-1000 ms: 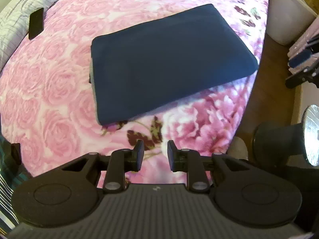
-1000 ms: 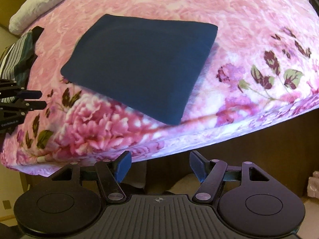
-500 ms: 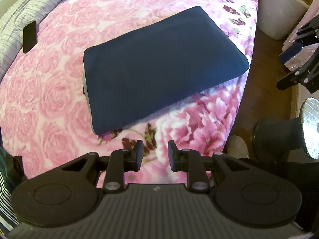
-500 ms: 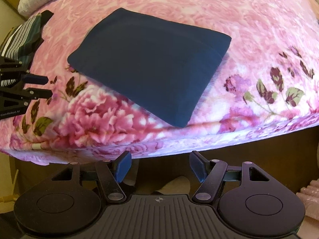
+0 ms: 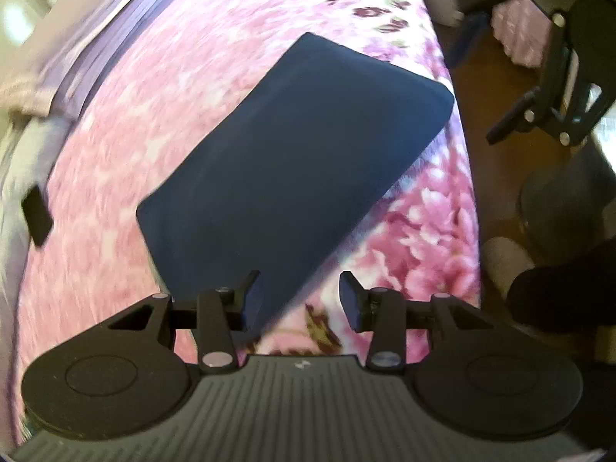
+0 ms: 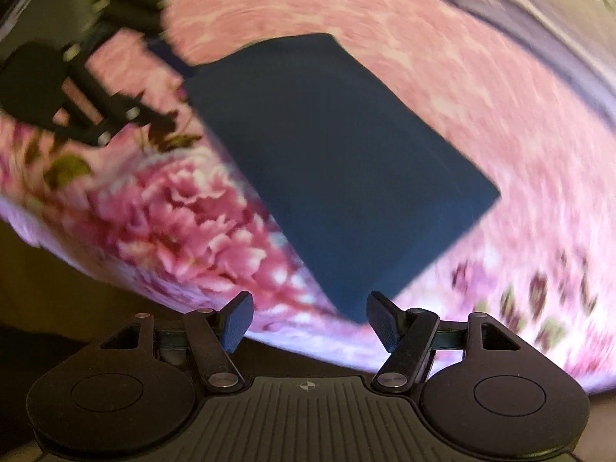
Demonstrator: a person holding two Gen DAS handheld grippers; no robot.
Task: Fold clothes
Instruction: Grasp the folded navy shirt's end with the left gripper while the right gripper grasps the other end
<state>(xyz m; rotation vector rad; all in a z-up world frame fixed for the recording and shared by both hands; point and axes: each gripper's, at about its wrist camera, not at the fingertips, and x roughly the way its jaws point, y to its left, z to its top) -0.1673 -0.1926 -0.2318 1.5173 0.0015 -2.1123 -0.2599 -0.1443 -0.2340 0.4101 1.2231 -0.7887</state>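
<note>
My left gripper (image 5: pixel 301 295), jaws just widened and holding nothing, hangs over the near left corner of the folded navy garment (image 5: pixel 292 169) on the pink floral bedspread (image 5: pixel 127 115). My right gripper (image 6: pixel 310 321) gapes empty over its near right corner.

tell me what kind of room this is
Most likely a bedroom: a folded navy garment lies on a bed under a pink floral blanket, with pale quilted bedding along its far edge and wooden floor beside it.
</note>
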